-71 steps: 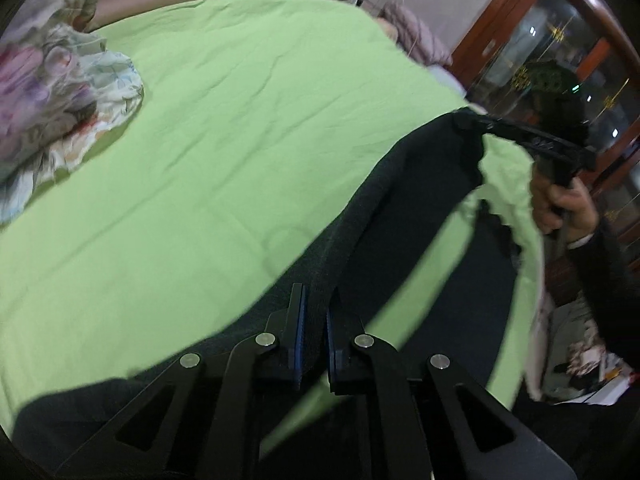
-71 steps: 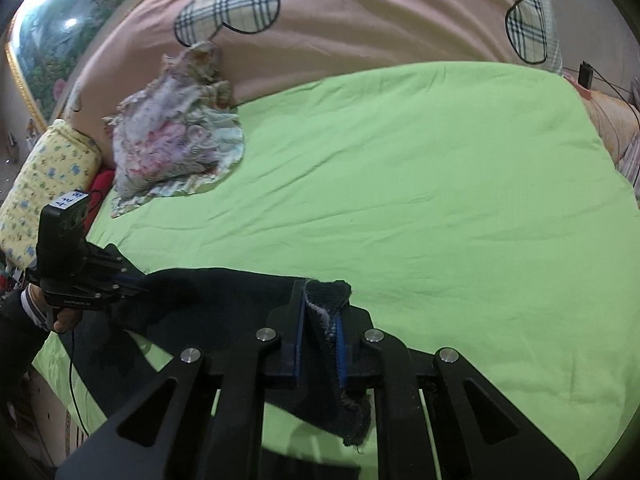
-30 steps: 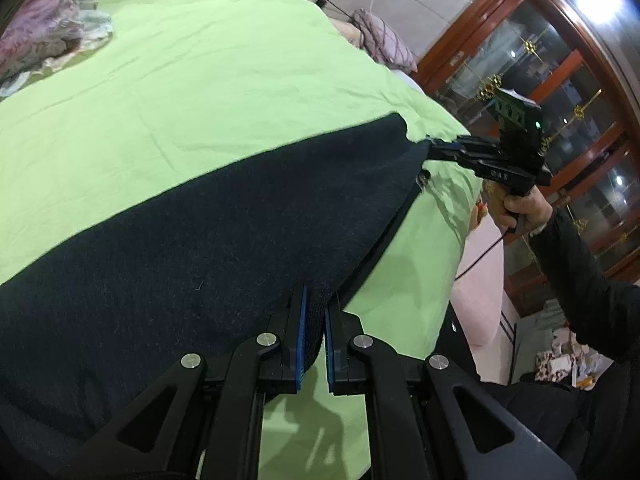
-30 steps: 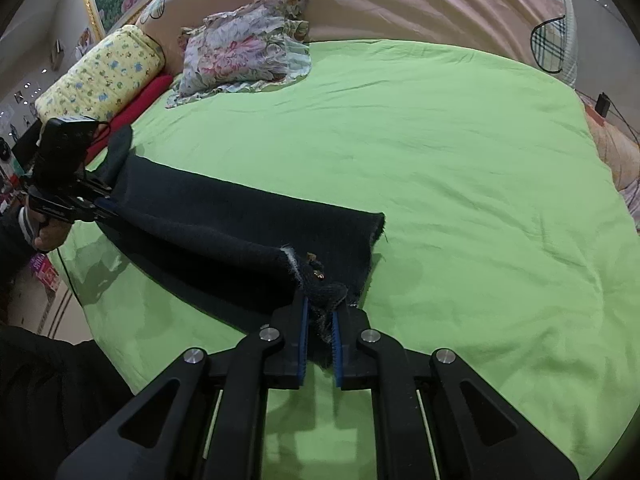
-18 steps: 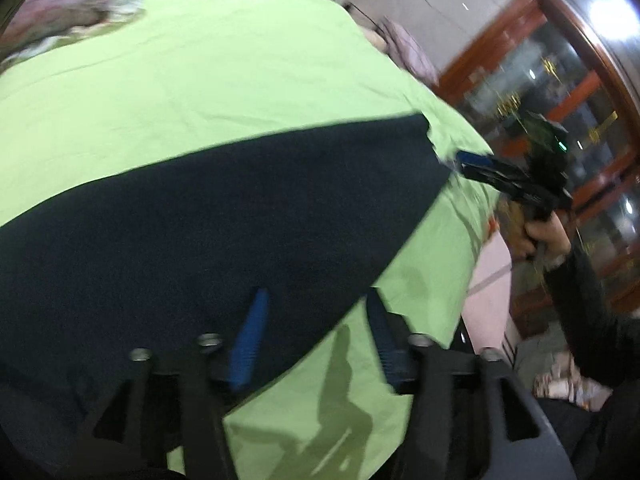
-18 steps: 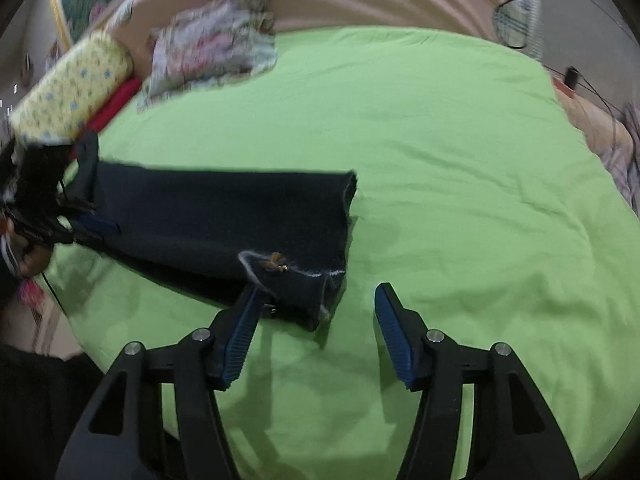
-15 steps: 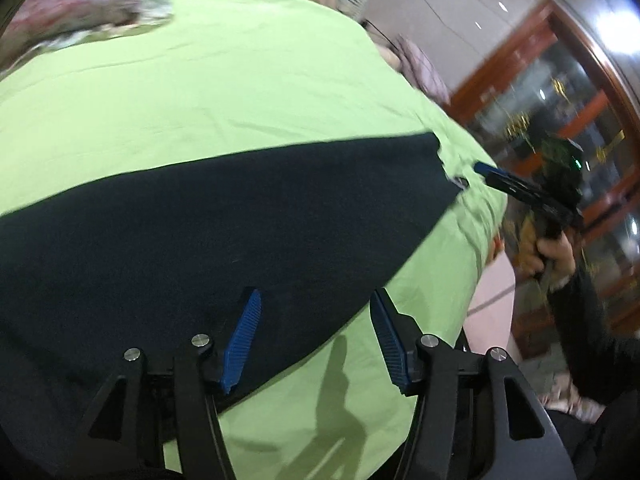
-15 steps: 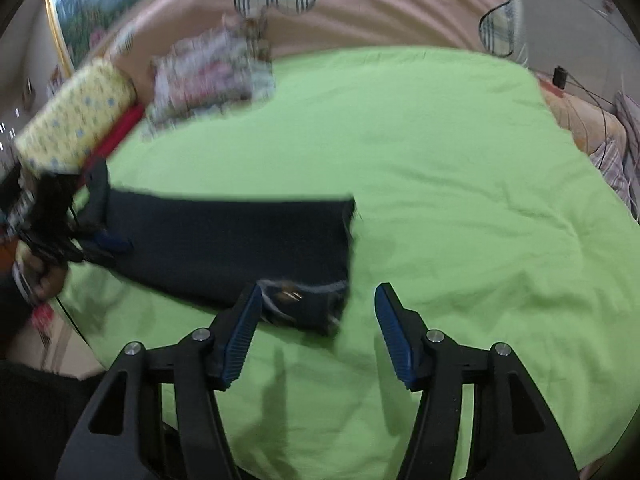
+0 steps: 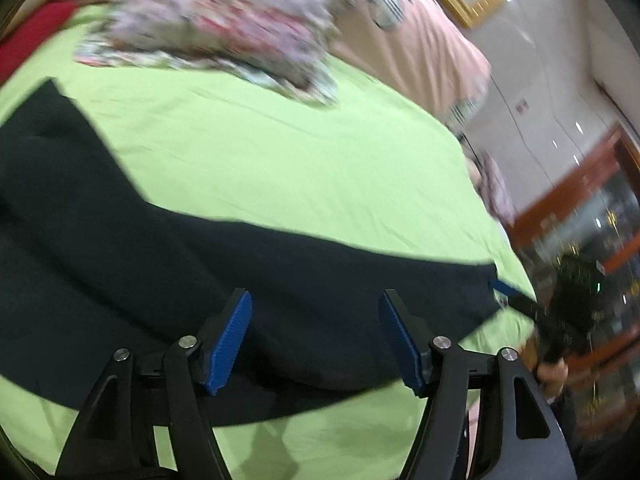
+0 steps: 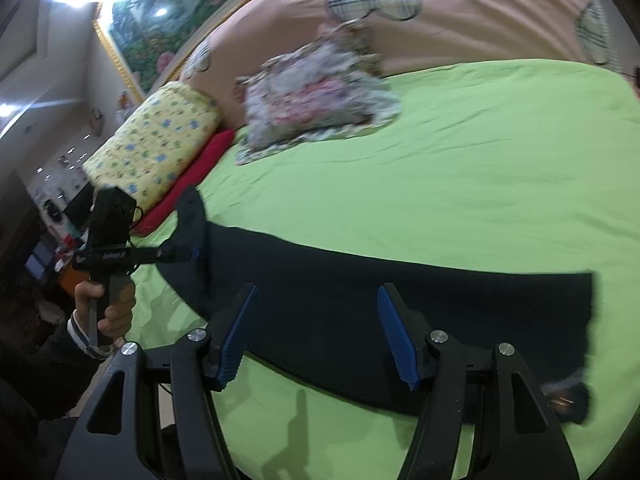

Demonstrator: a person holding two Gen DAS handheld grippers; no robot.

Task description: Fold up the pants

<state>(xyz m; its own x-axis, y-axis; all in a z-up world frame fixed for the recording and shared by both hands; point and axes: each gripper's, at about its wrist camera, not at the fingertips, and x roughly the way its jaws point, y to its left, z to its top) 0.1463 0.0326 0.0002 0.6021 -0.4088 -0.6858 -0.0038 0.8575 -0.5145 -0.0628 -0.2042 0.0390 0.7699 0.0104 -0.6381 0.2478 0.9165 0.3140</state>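
The pants [image 10: 400, 304] are laid flat along the near edge of the green sheet [image 10: 460, 184], 9 to 3 o'clock. Both jaw pairs are spread — left gripper [image 9: 316, 340] and right gripper [image 10: 316, 332] empty. Each end should be pinched squarely — edges aligned before folding across.

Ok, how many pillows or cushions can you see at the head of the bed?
2: a yellow patterned pillow at the left corner, and a red cushion lying under it, beside the green sheet. More may be hidden under the floral cloth.
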